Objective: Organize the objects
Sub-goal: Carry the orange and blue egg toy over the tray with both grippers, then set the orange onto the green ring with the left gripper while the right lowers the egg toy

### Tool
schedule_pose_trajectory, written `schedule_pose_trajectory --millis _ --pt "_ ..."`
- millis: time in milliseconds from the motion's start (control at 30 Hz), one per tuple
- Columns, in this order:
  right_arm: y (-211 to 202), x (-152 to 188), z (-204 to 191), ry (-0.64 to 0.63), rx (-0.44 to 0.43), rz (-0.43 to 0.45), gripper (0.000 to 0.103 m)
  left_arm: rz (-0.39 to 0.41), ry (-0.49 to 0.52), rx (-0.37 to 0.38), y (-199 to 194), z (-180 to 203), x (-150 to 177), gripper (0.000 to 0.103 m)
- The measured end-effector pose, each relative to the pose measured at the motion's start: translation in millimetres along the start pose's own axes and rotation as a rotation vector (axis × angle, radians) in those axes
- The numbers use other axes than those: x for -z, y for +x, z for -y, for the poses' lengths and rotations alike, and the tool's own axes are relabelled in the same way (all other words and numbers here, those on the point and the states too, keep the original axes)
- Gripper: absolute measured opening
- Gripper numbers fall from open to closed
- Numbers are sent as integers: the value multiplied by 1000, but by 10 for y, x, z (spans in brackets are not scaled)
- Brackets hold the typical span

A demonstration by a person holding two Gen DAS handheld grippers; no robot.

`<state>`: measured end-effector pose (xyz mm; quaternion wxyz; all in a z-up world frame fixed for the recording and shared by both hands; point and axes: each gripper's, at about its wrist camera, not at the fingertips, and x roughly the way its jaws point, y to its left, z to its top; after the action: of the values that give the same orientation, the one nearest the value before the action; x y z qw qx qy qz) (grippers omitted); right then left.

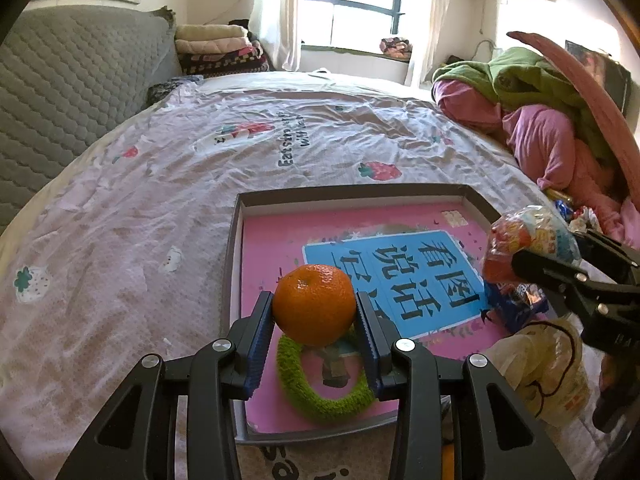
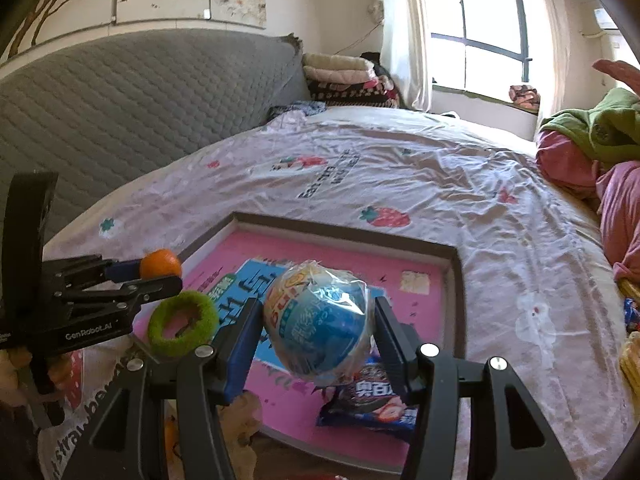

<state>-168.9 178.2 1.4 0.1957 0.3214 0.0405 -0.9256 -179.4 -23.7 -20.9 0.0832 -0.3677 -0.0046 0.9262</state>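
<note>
Left gripper (image 2: pixel 160 276), stamped "GenRobot.AI", pinches an orange (image 1: pixel 314 304).

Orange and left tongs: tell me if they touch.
Touching. The left wrist view shows the left tongs with both blue pads pressed against the sides of the orange, held above the tray.

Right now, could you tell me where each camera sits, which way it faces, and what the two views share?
Left wrist: rides the left gripper, looking along its fingers over the tray toward the window; it grips the orange, and the right gripper shows at right.
Right wrist: rides the right gripper, facing the same way, clamping a wrapped ball; the left gripper shows at left.
Shared: tray, orange, green ring, blue snack packet, strawberry bedsheet.
</note>
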Motion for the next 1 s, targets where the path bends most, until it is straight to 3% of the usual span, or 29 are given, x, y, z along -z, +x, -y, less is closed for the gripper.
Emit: schedule_pose_trajectory --millis 433,1000 --pt "262 131 -73 -41 -18 -138 56 -52 28 0 159 68 117 41" --pt "359 222 -118 -58 -33 -233 56 -77 46 -14 230 96 175 41"
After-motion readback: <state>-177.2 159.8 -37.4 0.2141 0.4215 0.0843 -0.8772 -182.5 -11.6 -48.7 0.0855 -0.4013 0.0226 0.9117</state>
